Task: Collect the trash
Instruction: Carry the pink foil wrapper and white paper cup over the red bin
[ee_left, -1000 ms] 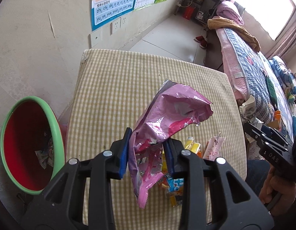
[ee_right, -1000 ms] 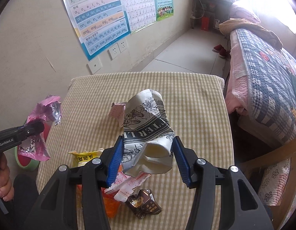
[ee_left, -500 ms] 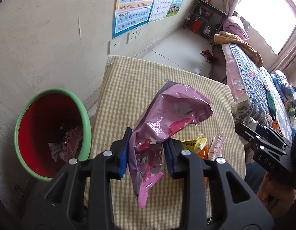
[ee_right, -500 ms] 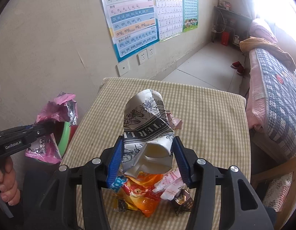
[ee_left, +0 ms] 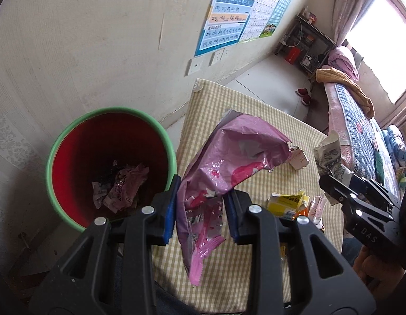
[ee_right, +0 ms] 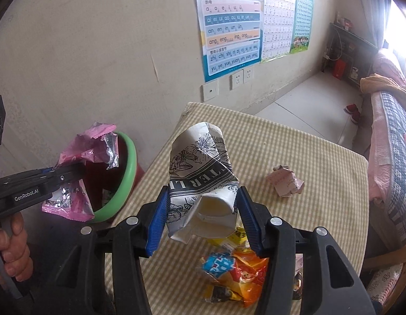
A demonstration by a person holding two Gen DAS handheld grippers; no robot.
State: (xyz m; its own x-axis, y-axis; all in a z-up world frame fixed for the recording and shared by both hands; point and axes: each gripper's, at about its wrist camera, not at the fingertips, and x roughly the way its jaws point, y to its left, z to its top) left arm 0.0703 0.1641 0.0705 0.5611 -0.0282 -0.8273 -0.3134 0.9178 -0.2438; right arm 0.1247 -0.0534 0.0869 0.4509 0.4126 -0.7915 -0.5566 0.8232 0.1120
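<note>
My left gripper (ee_left: 201, 211) is shut on a crumpled pink foil wrapper (ee_left: 229, 162), held in the air over the table's left edge, just right of the red bin with a green rim (ee_left: 56, 155). The bin holds several crumpled scraps (ee_left: 121, 186). My right gripper (ee_right: 201, 219) is shut on a crushed paper cup with black print (ee_right: 200, 162), above the checked table (ee_right: 295, 152). In the right wrist view the left gripper (ee_right: 71, 174) with its pink wrapper (ee_right: 90, 147) hangs beside the bin (ee_right: 124, 183). Snack wrappers (ee_right: 234, 270) lie under the cup.
A crumpled pink paper (ee_right: 284, 183) lies on the table. A yellow box (ee_left: 287, 202) sits near the front. The wall with posters (ee_right: 232, 23) runs along the left. A bed (ee_left: 360, 128) stands on the right. A hand (ee_right: 11, 252) grips the left tool.
Both grippers have swung left toward the bin with their loads. The bin has come closer in the left wrist view and has entered the right wrist view.
</note>
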